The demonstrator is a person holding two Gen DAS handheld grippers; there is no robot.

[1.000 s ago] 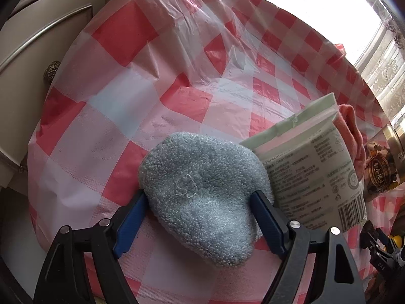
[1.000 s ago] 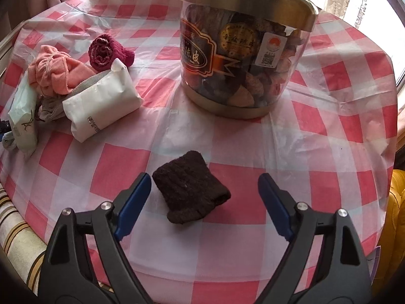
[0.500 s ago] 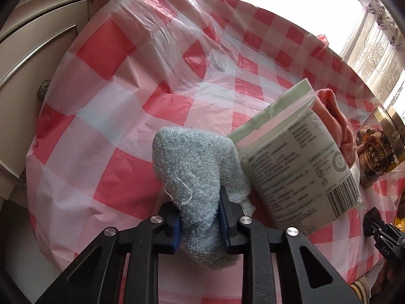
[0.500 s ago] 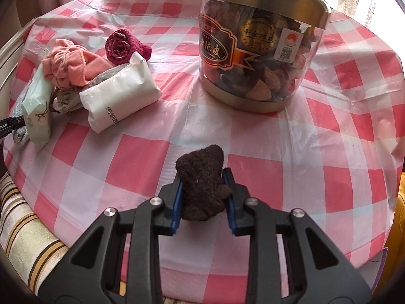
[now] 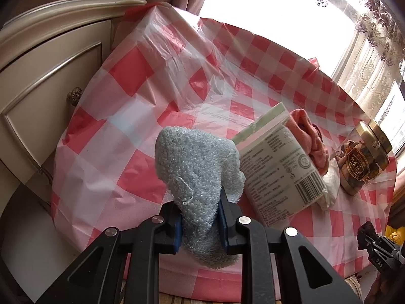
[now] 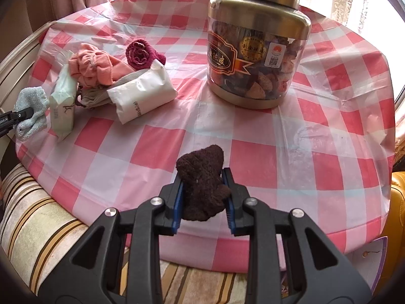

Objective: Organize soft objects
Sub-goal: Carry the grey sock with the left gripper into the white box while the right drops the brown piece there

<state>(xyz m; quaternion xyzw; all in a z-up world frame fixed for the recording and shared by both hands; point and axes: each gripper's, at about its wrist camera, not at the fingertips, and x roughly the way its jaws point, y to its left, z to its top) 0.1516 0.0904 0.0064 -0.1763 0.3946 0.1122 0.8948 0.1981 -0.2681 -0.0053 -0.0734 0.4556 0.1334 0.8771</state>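
Left wrist: left gripper (image 5: 200, 224) clamps blue sock (image 5: 196, 169) beside packet (image 5: 278, 167) | right gripper (image 6: 203, 200) clamps brown sock (image 6: 202, 182) near table edge (image 6: 177, 250)

Jar (image 6: 255, 48): dark label with large Chinese characters, gold round seal, white sticker with QR code; characters too small to read surely. Green-white packet (image 5: 281, 167): fine print, barcode, unreadable. Right gripper (image 5: 379, 250) body: "DAS". Left gripper (image 6: 15, 116): "obot.AI".
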